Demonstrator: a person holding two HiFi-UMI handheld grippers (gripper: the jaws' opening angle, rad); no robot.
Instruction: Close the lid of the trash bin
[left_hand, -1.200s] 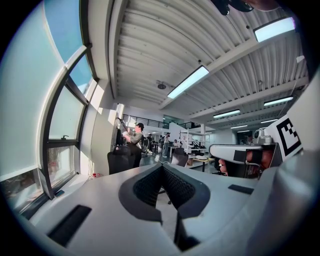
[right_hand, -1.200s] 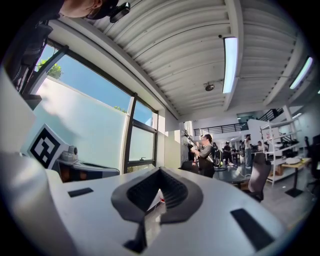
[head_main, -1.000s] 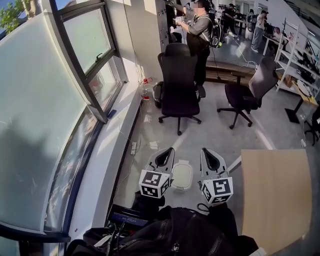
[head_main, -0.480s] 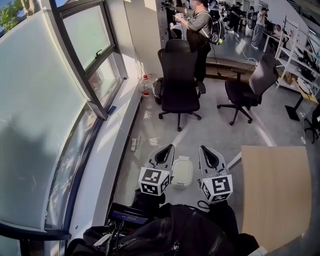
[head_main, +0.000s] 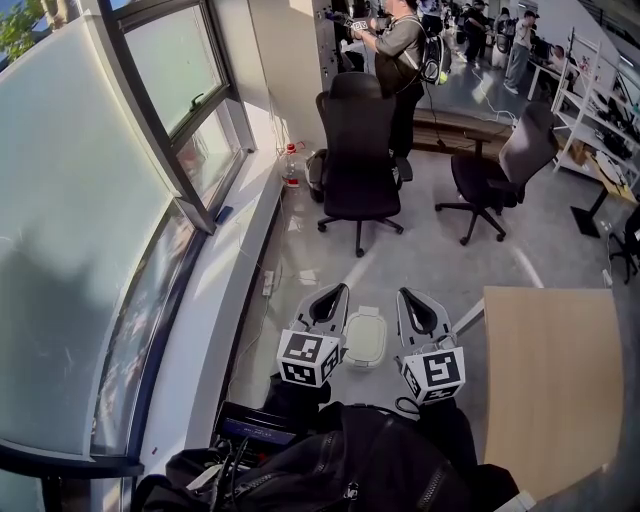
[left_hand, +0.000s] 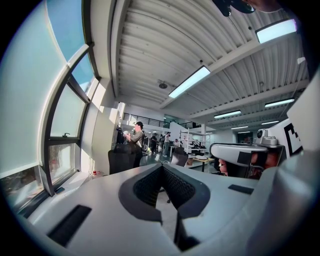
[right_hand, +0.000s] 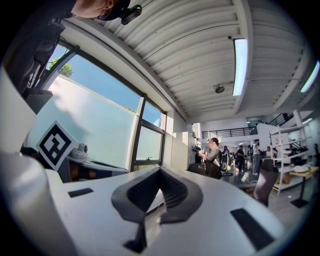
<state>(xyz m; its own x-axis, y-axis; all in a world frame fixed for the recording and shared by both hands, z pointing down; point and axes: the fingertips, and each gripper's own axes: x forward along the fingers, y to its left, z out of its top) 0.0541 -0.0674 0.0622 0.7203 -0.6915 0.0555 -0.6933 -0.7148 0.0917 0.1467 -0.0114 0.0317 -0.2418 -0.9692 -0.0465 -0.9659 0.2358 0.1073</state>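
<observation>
A small white trash bin (head_main: 365, 338) stands on the grey floor, seen from above between my two grippers; its lid looks flat on top. My left gripper (head_main: 331, 291) is just left of the bin and my right gripper (head_main: 409, 296) just right of it, both held above it and pointing forward. In the left gripper view the left gripper (left_hand: 161, 168) has its jaws together with nothing between them. The right gripper (right_hand: 160, 173) in its own view is also shut and empty. The bin is hidden in both gripper views.
A black office chair (head_main: 358, 160) and a grey one (head_main: 500, 165) stand ahead, with a person (head_main: 402, 50) behind them. A wooden table (head_main: 553, 380) is at my right, a window ledge (head_main: 215, 300) at my left, and a black backpack (head_main: 340, 465) below.
Both grippers and the bin sit slightly higher in the head view than a second ago. Their spacing is the same and the jaws stay shut.
</observation>
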